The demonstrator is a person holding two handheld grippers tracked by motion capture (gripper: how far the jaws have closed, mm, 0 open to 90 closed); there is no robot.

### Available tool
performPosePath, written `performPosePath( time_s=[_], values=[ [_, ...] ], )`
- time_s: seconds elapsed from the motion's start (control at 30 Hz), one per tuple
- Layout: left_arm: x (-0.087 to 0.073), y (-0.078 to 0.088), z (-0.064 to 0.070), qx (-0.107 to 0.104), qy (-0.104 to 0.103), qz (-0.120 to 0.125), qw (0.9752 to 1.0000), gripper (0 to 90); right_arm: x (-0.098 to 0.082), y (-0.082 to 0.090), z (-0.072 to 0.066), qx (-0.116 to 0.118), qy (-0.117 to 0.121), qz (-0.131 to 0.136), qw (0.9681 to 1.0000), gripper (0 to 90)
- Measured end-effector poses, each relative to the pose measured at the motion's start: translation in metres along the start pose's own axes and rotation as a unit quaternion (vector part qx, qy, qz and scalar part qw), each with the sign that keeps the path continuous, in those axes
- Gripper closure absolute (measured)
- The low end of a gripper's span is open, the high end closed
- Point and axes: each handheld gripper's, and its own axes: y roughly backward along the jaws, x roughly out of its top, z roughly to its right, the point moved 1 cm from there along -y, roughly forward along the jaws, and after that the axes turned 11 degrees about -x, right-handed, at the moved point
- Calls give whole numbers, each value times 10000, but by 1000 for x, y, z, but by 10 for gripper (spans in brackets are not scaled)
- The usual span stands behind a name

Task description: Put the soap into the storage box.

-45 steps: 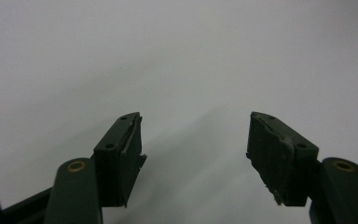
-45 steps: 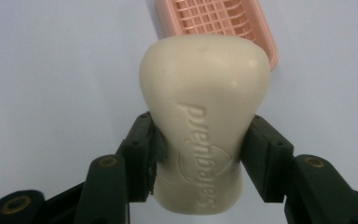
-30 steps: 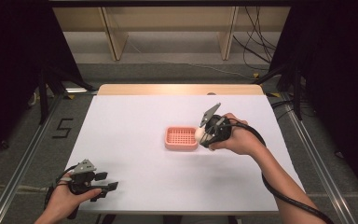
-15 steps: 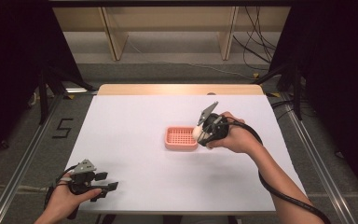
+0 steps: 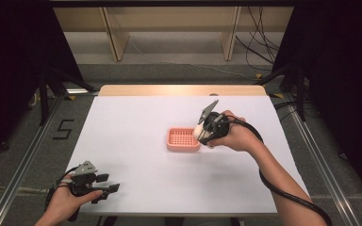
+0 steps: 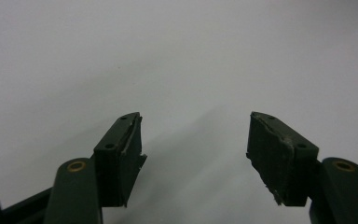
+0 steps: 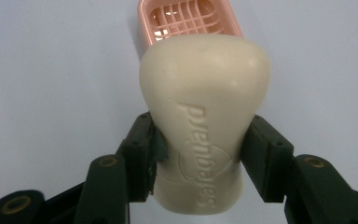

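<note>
Over at the tabletop's (image 5: 136, 122) near left corner, I had the left gripper (image 5: 104, 189) parked, jaws spread wide over bare white surface with nothing between them. Moving right, the pink soap dish (image 5: 184, 139) sat a little right of centre, its grid floor bare. Just at its right end I held the right gripper (image 5: 201, 135), pinching the cream soap bar (image 7: 204, 121) by its sides. So by my reckoning the pickup was done, the drop into the dish wasn't. The right gripper view gave me the bar's embossed lettering; from the high view it was a pale blob.
</note>
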Motion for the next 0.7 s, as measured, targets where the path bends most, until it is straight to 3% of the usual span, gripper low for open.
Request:
performPosePath(
  time_s=[0.7],
  values=[
    [0,0,0,5,-5,7,10000,349,16,-12,8,108,144,-311,9994,504]
  ],
)
